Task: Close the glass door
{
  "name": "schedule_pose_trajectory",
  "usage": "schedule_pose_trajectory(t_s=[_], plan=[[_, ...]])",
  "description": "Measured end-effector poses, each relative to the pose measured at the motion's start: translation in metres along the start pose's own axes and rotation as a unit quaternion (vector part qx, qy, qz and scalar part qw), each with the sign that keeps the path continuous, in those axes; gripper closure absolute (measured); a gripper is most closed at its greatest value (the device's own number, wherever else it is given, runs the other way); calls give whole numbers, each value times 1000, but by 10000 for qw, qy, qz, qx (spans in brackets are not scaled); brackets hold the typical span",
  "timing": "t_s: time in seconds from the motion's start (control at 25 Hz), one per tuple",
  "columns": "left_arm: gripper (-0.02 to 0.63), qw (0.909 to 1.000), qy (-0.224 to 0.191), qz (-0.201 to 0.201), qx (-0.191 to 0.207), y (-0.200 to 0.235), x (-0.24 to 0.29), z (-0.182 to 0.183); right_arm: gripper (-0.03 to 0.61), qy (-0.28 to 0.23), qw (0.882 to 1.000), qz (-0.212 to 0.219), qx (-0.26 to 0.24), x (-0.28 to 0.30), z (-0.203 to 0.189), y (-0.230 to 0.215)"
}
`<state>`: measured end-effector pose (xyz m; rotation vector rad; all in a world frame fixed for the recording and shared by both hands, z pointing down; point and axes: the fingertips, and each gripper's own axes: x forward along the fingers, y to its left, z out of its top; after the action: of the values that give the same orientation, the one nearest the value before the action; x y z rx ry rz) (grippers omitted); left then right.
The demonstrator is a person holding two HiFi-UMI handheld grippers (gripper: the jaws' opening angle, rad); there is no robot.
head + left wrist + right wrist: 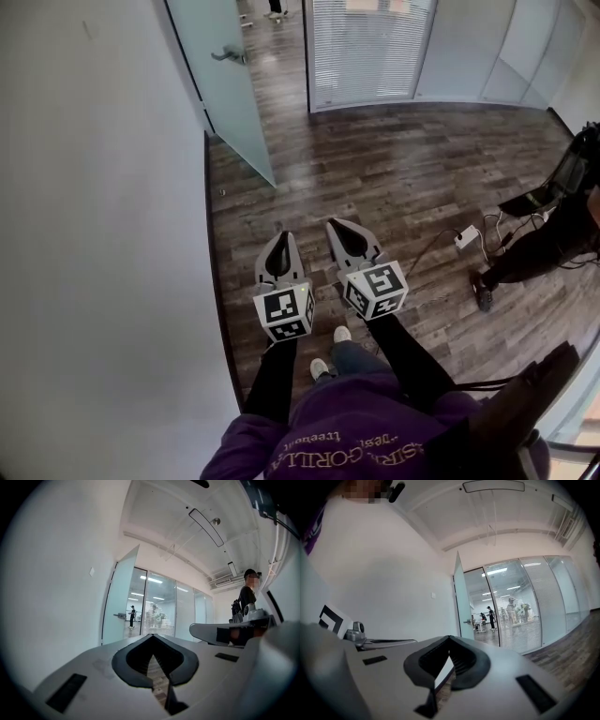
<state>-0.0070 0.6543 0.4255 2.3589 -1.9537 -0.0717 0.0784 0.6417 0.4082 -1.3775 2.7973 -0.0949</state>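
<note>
My left gripper (pixel 279 240) and right gripper (pixel 340 229) are both closed and empty. The glass door (pixel 234 98) stands open ahead, well apart from me, beside the wall (pixel 94 234). I judge it best to walk closer and aim one gripper at the handle (pixel 230 56).

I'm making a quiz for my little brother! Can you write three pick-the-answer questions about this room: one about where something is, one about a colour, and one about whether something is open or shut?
1. Where is the glass door?
A. ahead of the left hand-held gripper and the right hand-held gripper, beside the white wall
B. behind the person
C. up on the ceiling

2. What colour is the floor?
A. green
B. dark brown
C. bright red

3. The glass door is:
A. shut
B. open
C. broken in pieces

Answers:
1 A: in the head view it stands up ahead, right by the wall.
2 B: the planks are dark brown wood.
3 B: it is swung away from its frame, and the room beyond shows through the doorway.
</note>
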Motion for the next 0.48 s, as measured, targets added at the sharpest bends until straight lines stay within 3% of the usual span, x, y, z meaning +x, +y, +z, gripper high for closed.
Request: schedule_pose_trajectory(t_s=[0.48], plan=[[615,9994,-130,299,106,19,99,7,588,69,9998,159,52,82,-4,-65]])
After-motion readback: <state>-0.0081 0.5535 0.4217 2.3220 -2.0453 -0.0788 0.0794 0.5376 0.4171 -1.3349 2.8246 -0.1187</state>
